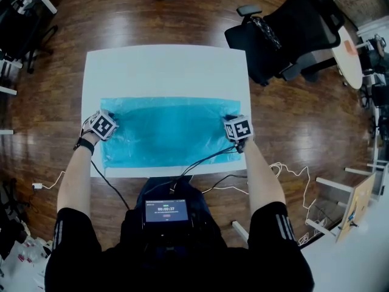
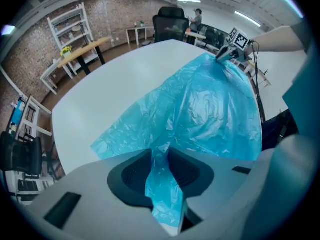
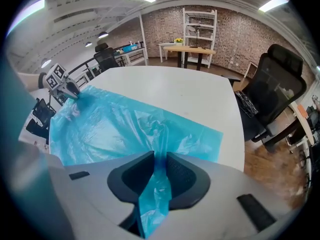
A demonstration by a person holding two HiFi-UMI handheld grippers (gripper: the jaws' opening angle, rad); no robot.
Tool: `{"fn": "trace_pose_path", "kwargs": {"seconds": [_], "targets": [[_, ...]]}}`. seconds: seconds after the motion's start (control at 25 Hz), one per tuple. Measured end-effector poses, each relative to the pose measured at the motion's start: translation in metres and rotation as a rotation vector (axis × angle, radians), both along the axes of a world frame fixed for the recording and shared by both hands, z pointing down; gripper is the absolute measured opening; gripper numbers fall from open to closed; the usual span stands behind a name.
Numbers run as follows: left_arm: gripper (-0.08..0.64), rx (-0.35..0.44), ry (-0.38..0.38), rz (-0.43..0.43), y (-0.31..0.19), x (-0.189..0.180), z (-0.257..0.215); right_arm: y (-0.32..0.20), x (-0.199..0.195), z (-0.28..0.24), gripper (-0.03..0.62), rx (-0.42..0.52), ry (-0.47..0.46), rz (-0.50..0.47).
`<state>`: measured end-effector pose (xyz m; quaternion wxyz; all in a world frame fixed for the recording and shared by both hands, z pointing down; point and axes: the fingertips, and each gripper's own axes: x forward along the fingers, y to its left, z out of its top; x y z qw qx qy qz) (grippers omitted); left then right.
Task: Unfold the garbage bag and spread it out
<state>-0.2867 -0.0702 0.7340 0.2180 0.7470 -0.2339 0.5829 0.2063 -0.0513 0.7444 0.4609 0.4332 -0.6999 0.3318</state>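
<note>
Item: blue garbage bag, thin translucent film, creased. It lies as a wide rectangle across the near half of a white bench, its near edge close to the bench's near edge.

Left gripper: at the bag's left edge, pointing steeply down, jaws nearly together and pinching a pleat of the film.

Right gripper: at the bag's right edge, jaws likewise narrow and clamped on a gathered fold.

Surroundings: black office chair far right, on a wooden floor.
</note>
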Motion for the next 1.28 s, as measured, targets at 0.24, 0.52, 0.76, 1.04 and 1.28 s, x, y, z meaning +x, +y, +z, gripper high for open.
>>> {"fn": "trace_pose_path", "kwargs": {"seconds": [0.24,0.52,0.76,1.04,1.28], "targets": [[0.074,0.035,0.018,0.018,-0.011,0.006,-0.003,-0.003,-0.005,0.003,0.025,0.006,-0.011,0.031],[0.064,0.033,0.037,0.042,-0.024,0.006,0.006,-0.028,-0.017,-0.013,0.021,0.082,-0.005,0.05],[0.057,0.116,0.003,0.032,-0.06,0.005,-0.015,-0.053,-0.015,-0.02,0.02,0.12,0.009,0.049],[0.057,0.162,-0.034,0.011,-0.104,0.011,-0.028,-0.103,-0.009,-0.036,0.02,0.179,0.022,0.033],[0.057,0.165,-0.051,-0.006,-0.147,0.014,-0.023,-0.151,-0.001,-0.037,0.02,0.198,0.036,0.008]]}}
